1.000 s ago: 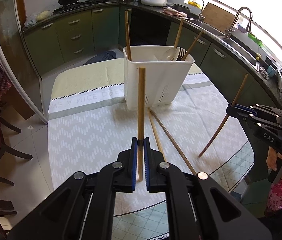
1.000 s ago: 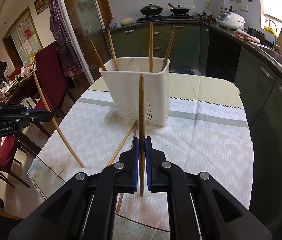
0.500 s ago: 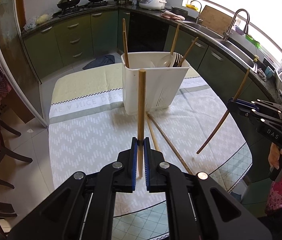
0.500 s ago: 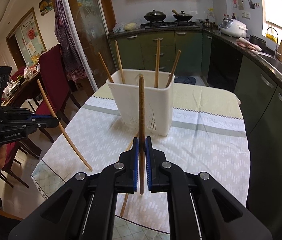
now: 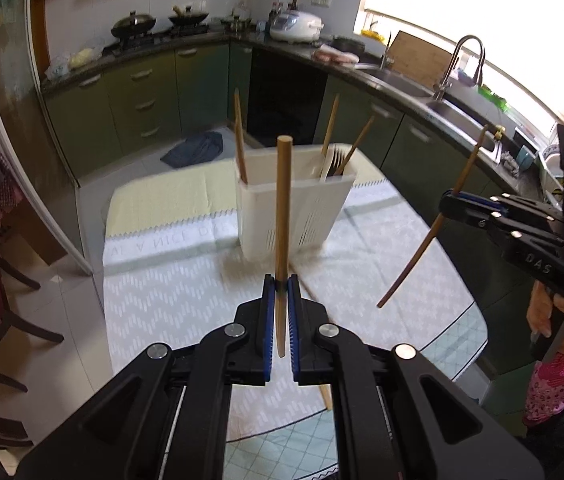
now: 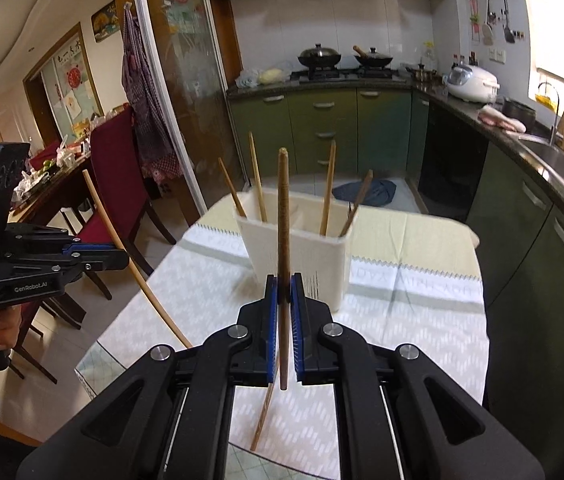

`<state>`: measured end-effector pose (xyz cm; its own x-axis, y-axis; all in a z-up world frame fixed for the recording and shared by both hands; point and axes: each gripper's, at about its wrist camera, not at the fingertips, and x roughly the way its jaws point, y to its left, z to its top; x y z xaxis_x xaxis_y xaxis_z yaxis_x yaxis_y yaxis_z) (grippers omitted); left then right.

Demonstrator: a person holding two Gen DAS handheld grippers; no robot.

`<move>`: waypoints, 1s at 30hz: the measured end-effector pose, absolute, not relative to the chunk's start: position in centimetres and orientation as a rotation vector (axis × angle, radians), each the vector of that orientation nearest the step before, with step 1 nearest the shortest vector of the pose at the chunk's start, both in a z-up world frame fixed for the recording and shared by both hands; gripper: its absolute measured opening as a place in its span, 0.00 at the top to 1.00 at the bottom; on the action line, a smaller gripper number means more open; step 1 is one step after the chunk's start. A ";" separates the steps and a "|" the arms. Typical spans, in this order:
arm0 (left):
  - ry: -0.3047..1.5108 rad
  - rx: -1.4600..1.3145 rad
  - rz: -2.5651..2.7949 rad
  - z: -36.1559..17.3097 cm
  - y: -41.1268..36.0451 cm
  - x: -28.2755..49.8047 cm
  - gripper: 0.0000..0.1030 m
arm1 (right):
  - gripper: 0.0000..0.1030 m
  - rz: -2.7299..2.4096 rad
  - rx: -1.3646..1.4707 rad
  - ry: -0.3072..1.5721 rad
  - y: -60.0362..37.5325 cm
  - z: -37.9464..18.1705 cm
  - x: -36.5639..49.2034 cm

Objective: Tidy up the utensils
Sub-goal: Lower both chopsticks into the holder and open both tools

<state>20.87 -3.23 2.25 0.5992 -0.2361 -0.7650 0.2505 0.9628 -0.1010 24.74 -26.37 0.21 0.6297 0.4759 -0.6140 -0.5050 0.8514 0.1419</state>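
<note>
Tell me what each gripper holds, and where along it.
The left gripper pinches a light chopstick near its lower end. The right gripper pinches a darker chopstick roughly a third up from its lower tip.

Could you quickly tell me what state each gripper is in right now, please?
Left gripper: closed on a light wooden chopstick, held upright.
Right gripper: closed on a darker wooden chopstick, held upright.

1. The left gripper (image 5: 281, 286) is clamping a light chopstick (image 5: 282, 216) upright, raised.
2. The right gripper (image 6: 284, 286) is pinching a darker chopstick (image 6: 283, 240) upright, level alongside.
</note>
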 end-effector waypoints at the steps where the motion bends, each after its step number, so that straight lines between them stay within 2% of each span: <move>1: 0.868 0.020 -0.284 3.1 -3.4 20.9 0.94 | 0.93 0.563 -0.045 0.682 -26.3 0.7 24.7; 10: 0.678 0.030 -0.290 11.4 -5.1 22.6 0.94 | 0.93 0.545 0.024 0.503 -26.5 8.7 26.7; 15: 0.578 0.048 -0.266 14.0 -6.1 24.9 0.94 | 0.93 0.494 0.043 0.422 -26.1 11.3 29.7; 20: 0.584 0.042 -0.248 12.2 -6.8 28.8 0.94 | 0.93 0.466 0.048 0.447 -25.2 10.0 33.2; 30: 0.749 0.056 -0.230 4.8 -7.2 33.5 0.94 | 0.93 0.446 0.003 0.581 -23.1 2.5 37.8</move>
